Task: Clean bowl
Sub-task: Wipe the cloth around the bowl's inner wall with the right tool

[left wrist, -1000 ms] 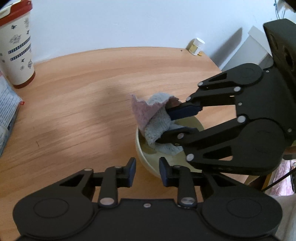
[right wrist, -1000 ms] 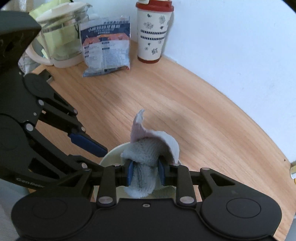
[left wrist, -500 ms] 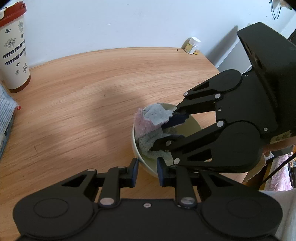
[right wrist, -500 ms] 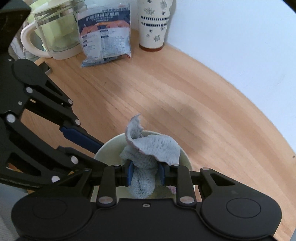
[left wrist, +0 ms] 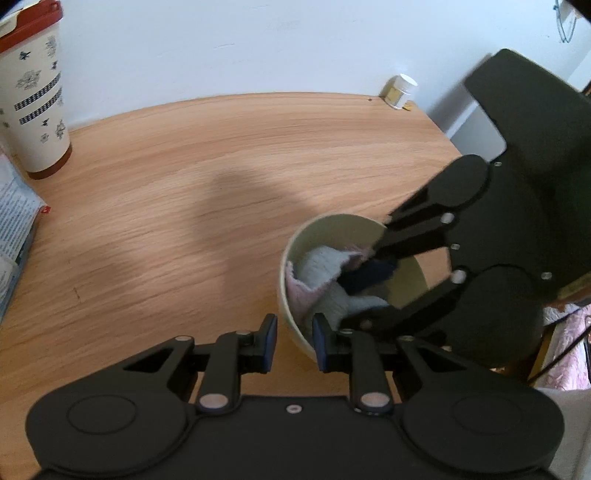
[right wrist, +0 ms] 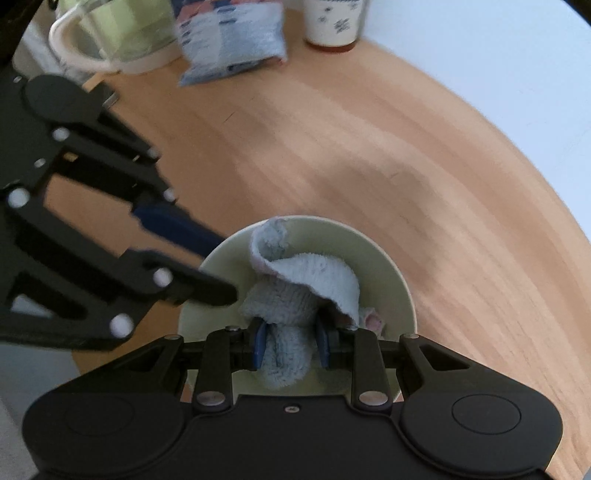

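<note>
A pale green bowl sits near the front edge of the round wooden table. My left gripper is shut on the bowl's near rim, one finger inside and one outside. My right gripper is shut on a grey and pink cloth and presses it down inside the bowl. In the left wrist view the cloth lies against the bowl's inner wall, with the right gripper reaching in from the right.
A patterned paper cup with a red lid stands at the table's back. A printed packet and a glass jug lie beside it. A small white jar stands at the far right edge.
My right gripper has lowered the cloth from above the bowl down into it. The bowl has tilted and shifted right in the left wrist view.
</note>
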A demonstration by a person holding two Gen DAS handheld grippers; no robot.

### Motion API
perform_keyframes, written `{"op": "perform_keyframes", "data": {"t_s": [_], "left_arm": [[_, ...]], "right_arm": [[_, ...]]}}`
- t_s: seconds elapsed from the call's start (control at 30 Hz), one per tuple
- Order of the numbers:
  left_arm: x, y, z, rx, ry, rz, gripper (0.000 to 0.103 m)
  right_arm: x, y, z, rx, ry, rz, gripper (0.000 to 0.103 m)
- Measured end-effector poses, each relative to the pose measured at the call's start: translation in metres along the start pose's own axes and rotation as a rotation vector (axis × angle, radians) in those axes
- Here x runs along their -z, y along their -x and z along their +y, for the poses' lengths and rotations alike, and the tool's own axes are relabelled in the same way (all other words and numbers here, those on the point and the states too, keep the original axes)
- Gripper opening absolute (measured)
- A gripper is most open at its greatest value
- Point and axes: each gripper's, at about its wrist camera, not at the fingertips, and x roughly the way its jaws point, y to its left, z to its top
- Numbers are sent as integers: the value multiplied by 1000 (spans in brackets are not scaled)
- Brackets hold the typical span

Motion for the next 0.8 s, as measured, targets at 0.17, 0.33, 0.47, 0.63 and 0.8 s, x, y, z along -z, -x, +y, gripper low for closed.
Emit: {"op": "perform_keyframes", "data": {"t_s": [0.17, 0.33, 0.47, 0.63, 0.8], "left_arm": [[0, -5, 4, -5, 0, 0, 20], [-1, -8, 5, -6, -21, 10, 20], [-2, -7, 4, 1, -30, 18, 19], [-2, -5, 5, 10, -25, 24, 19], [-3, -4, 5, 20, -13, 31, 19]], "right_arm": [[4, 22, 8, 34, 33, 1, 30], [10, 44, 22, 177, 79, -10, 30], [12, 34, 18, 215, 65, 18, 28], [11, 19, 12, 198, 37, 39, 20], [5, 10, 8, 177, 22, 56, 20]]}}
